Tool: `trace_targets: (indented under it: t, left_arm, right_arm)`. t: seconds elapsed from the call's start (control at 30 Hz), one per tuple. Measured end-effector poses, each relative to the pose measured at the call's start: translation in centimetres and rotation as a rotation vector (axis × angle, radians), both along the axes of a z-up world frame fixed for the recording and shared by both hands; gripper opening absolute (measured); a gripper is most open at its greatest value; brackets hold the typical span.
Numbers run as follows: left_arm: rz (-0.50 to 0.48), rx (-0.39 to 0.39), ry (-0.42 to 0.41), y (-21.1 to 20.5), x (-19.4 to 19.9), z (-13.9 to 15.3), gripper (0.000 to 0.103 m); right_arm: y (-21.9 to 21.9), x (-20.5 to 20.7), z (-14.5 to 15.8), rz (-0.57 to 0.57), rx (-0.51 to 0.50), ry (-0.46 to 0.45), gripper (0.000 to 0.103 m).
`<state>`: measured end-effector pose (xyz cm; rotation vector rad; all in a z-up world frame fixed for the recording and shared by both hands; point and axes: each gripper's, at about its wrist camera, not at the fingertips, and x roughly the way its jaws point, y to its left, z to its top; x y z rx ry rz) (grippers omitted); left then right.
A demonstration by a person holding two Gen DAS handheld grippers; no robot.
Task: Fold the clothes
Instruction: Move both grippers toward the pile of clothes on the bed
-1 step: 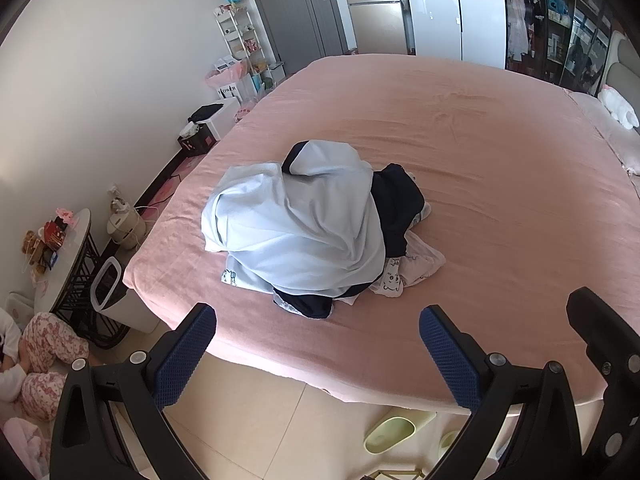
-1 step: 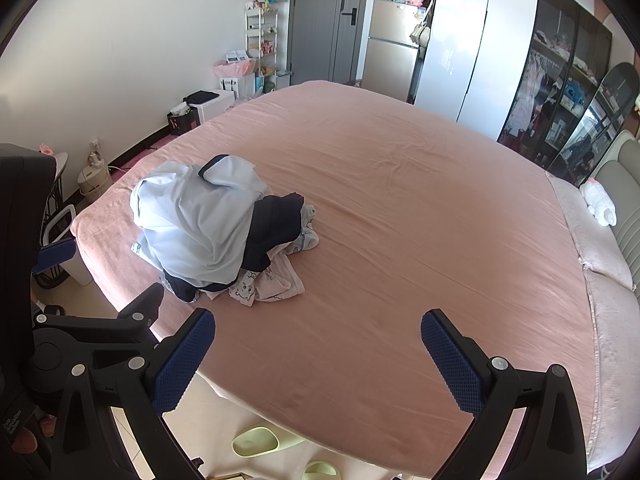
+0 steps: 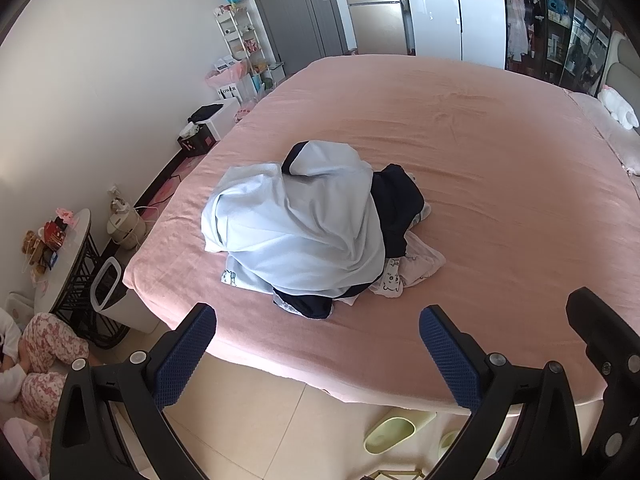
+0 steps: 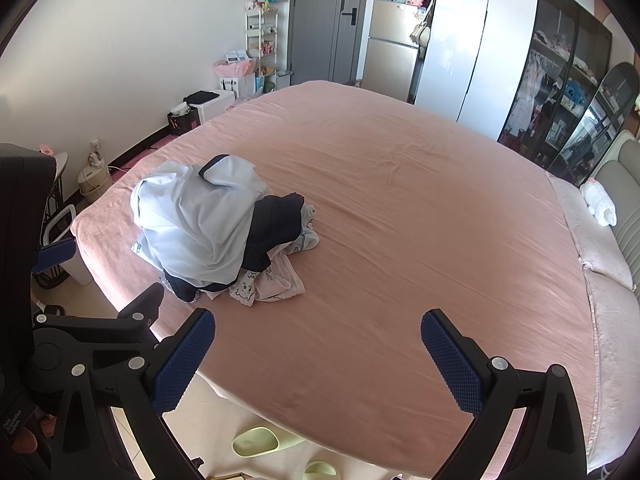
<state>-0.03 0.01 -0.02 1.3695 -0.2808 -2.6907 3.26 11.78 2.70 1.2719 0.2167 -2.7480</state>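
A heap of clothes lies on the pink bed [image 3: 500,184] near its front left corner. On top is a light blue garment [image 3: 304,224] with a dark collar; under it a navy garment [image 3: 400,208] and a pink printed piece [image 3: 416,268]. My left gripper [image 3: 318,344] is open and empty, above the bed's front edge, short of the heap. In the right wrist view the heap [image 4: 208,232] lies to the left on the bed [image 4: 420,220]. My right gripper [image 4: 318,350] is open and empty, over the bed's front part, right of the heap.
Green slippers [image 3: 394,432] lie on the tiled floor below the bed edge. A round side table [image 3: 60,248], a white bin [image 3: 106,284] and a seated child [image 3: 36,360] are at the left. Shelves, a fridge [image 4: 390,52] and wardrobes stand behind the bed. Pillows [image 4: 600,248] lie at the right.
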Motion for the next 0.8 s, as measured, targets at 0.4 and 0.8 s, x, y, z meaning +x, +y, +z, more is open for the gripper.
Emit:
trace_targets:
  t: [0.4, 0.8]
  left_arm:
    - [-0.001, -0.004, 0.006, -0.01, -0.01, -0.01, 0.103]
    - [0.000, -0.007, 0.002, -0.17, -0.21, -0.25, 0.103]
  right_arm:
    - [-0.15, -0.17, -0.19, -0.001, -0.010, -0.005, 0.103]
    - [-0.14, -0.17, -0.20, 0.001, -0.008, -0.012, 0.103]
